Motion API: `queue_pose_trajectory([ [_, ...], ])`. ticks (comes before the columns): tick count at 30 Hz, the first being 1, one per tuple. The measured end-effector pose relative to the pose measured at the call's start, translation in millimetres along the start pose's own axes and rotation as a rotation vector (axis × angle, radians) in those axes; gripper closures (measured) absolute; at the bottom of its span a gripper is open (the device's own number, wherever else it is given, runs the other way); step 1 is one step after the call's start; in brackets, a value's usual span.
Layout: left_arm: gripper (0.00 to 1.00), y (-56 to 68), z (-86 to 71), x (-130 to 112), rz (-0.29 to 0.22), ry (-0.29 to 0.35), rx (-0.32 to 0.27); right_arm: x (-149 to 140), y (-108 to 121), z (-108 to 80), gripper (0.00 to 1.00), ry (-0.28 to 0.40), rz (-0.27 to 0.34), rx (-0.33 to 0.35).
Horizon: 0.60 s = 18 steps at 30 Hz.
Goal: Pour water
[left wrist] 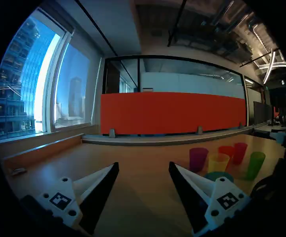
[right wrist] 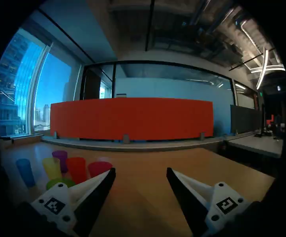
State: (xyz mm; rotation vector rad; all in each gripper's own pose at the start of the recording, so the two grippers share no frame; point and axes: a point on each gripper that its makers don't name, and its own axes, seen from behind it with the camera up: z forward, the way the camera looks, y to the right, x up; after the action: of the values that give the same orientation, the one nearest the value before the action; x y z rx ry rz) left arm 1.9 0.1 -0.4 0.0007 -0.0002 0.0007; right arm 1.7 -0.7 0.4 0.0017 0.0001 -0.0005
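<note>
Near the cups (left wrist: 218, 162) — left tongs (left wrist: 143, 164), right tongs (right wrist: 140, 170) agape.

Left gripper (left wrist: 143, 164): two wedge fingers (left wrist: 99, 189) tapering to sharp tips, inner faces showing black, outer faces showing white. Each finger is carrying a white block (left wrist: 218, 189) bearing a square black-and-white tag (left wrist: 61, 200). Small dark screws (left wrist: 65, 179) are sitting near the block's corners.

Right gripper (right wrist: 140, 170) is looking the same: black-and-white fingers (right wrist: 186, 193), one tag (right wrist: 54, 205) per block (right wrist: 216, 195), screws (right wrist: 221, 184) ringing it.
</note>
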Motion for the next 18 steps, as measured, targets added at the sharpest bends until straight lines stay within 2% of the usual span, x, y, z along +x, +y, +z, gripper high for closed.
queue_pose_trajectory([
  [11,0.06,-2.4,3.3,0,0.000,-0.007,0.003,1,0,1.6,0.00,0.003,-0.003,0.001],
  [18,0.06,-1.1,5.1,21,0.000,-0.010,-0.006,26,-1,2.9,0.00,0.010,-0.005,0.017],
])
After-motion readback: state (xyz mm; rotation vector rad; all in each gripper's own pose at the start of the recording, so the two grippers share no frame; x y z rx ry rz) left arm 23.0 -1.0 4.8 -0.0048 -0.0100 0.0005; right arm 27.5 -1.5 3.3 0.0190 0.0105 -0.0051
